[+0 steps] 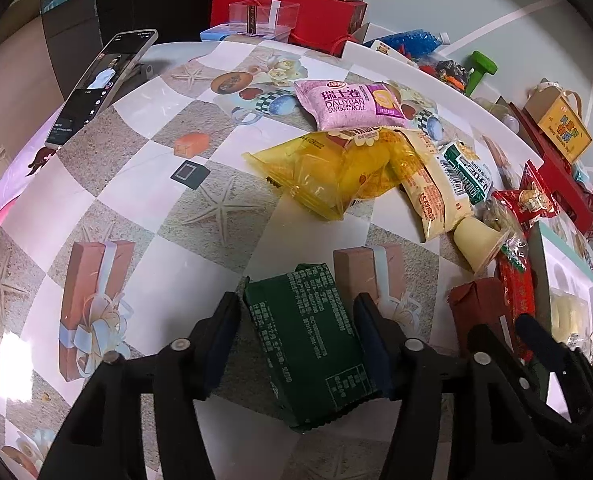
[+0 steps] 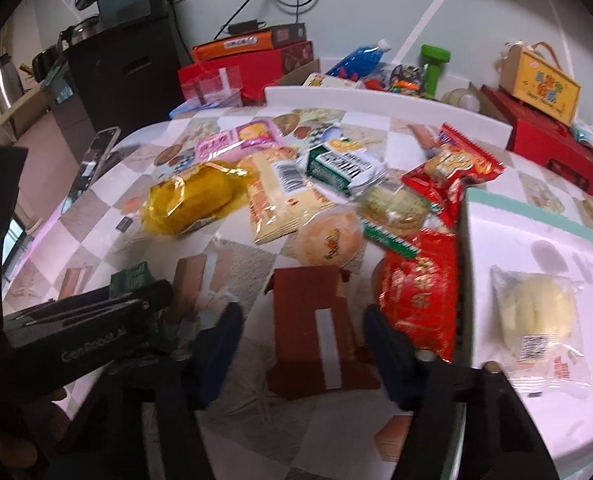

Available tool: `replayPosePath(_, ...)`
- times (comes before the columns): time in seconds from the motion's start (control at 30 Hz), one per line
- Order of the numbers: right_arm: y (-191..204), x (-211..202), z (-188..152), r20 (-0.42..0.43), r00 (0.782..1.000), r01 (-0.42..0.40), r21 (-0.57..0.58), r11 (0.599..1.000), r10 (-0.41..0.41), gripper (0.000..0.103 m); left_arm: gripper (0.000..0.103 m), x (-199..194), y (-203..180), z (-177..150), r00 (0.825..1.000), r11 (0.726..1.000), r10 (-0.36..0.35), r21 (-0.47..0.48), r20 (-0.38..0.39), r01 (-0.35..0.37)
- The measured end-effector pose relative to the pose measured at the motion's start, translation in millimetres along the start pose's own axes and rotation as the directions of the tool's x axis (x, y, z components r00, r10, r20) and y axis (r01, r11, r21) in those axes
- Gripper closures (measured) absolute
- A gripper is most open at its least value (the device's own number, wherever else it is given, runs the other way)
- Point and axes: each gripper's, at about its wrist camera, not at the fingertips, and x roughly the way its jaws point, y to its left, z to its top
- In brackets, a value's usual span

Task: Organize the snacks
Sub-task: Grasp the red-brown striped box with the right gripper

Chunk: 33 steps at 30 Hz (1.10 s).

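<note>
A dark green snack packet [image 1: 312, 344] lies flat on the patterned table [image 1: 168, 184] between the fingers of my left gripper [image 1: 296, 340]. A thin gap shows at its left side, so the jaws stand open around it. A red-brown box with a white strip [image 2: 316, 320] sits between the fingers of my right gripper [image 2: 304, 340]. Its left pad stands clear of the box and the right pad is at the box's edge. The left wrist view also shows that box [image 1: 476, 304], at the right. A pile of snacks [image 1: 356, 168] lies beyond both grippers.
A white tray with a teal rim [image 2: 536, 216] at the right holds a wrapped bun [image 2: 536, 312]. A red packet [image 2: 420, 300] lies against its left wall. A phone on a stand [image 1: 104, 80] is at the far left. Red and orange boxes [image 1: 296, 4] line the back.
</note>
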Motion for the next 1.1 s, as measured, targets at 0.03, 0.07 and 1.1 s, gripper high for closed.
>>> replayPosePath(0.03, 1.1, 1.2, -0.5, -0.005, 1.0, -0.004, -0.004, 1.0, 0.004, 0.048, 0.037, 0.3, 0.2, 0.0, 1.0, 1.0, 0.002, -0.001, -0.001, -0.002)
replayPosePath(0.07, 2.0, 1.4, -1.1, -0.008, 1.0, -0.009, -0.005, 1.0, 0.009, 0.048, 0.037, 0.5, 0.5, -0.1, 1.0, 1.0, 0.005, -0.002, -0.001, -0.005)
replayPosePath(1.1, 8.5, 25.7, -0.8, -0.043, 0.994, 0.094, -0.035, 0.995, -0.096, 0.053, 0.042, 7.4, -10.7, -1.7, 0.995, 0.991, 0.095, 0.092, 0.035, -0.098)
